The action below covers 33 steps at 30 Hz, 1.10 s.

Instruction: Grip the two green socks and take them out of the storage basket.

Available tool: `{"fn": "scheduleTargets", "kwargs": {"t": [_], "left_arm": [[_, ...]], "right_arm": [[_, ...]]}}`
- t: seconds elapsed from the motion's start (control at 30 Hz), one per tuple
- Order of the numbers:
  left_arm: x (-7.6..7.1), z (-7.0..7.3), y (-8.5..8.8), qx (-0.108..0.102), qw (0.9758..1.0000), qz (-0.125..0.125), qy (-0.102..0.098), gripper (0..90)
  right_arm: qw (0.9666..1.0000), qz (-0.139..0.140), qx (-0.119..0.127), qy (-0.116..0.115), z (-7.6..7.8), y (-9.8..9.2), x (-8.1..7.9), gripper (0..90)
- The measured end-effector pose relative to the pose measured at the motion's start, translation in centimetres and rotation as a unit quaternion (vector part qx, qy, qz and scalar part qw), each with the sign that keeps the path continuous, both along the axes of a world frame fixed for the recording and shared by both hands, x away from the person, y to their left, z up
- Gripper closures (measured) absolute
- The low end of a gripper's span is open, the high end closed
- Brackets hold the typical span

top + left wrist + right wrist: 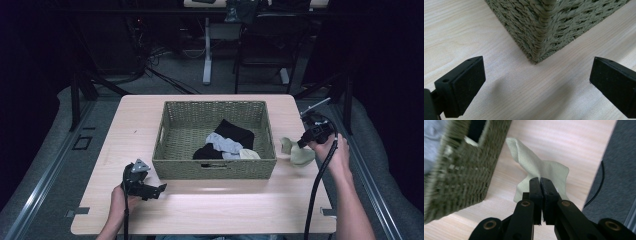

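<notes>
High view: the right gripper [306, 141], jaws clamped on a pale green cloth sock [301, 155] right of the woven olive basket [215, 168], hasn't lifted it in; several garments already lie inside. Left gripper [159, 190] waits apart.

A pale wooden surface [200, 205] stands on grey carpet [165, 75] in a dark room; behind it, a white desk leg [207, 50] and a black chair [265, 45]
</notes>
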<state>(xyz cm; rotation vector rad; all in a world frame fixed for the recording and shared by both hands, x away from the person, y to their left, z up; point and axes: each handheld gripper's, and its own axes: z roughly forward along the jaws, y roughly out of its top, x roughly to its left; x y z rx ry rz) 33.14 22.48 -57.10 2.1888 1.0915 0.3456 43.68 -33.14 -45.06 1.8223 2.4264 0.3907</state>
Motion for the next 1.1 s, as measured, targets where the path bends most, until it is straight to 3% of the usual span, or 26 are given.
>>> {"fn": "scheduleTargets", "kwargs": {"t": [0.27,0.53,0.6,0.7,0.73,0.83,0.87,0.93,1.1], "left_arm": [[0.0,0.0,0.0,0.000,1.0000,0.002,-0.003,0.2],[0.0,0.0,0.0,0.000,1.0000,0.001,-0.003,0.2],[0.0,0.0,0.0,-0.001,1.0000,0.002,-0.003,0.2],[0.0,-0.1,0.0,-0.001,1.0000,0.002,-0.002,0.2],[0.0,-0.1,0.0,-0.001,1.0000,0.002,-0.002,0.2],[0.0,0.0,-0.1,-0.001,1.0000,0.001,-0.002,0.2],[0.0,0.0,-0.1,-0.001,1.0000,0.001,-0.002,0.2],[0.0,0.0,-0.1,-0.001,1.0000,0.001,-0.003,0.2],[0.0,0.0,0.0,0.000,1.0000,-0.001,-0.001,0.2]], "right_arm": [[0.9996,-0.007,0.010,0.024,-4.1,0.3,0.4,87.9],[0.9986,-0.006,0.015,0.050,-6.8,0.5,0.7,87.6],[0.9987,-0.014,0.021,0.044,-7.2,0.6,0.7,87.1],[0.9990,-0.012,0.020,0.038,-6.6,0.6,0.6,76.8],[0.9994,-0.005,0.014,0.031,-5.6,0.7,0.5,65.6],[0.9996,0.003,0.014,0.025,-4.5,0.8,0.4,58.5],[0.9998,-0.002,0.016,0.011,-3.9,1.0,0.2,54.8],[0.9997,0.012,0.015,0.012,-2.6,1.1,0.1,46.7],[0.9994,0.028,0.012,-0.015,0.9,2.0,-0.3,33.5]]}}
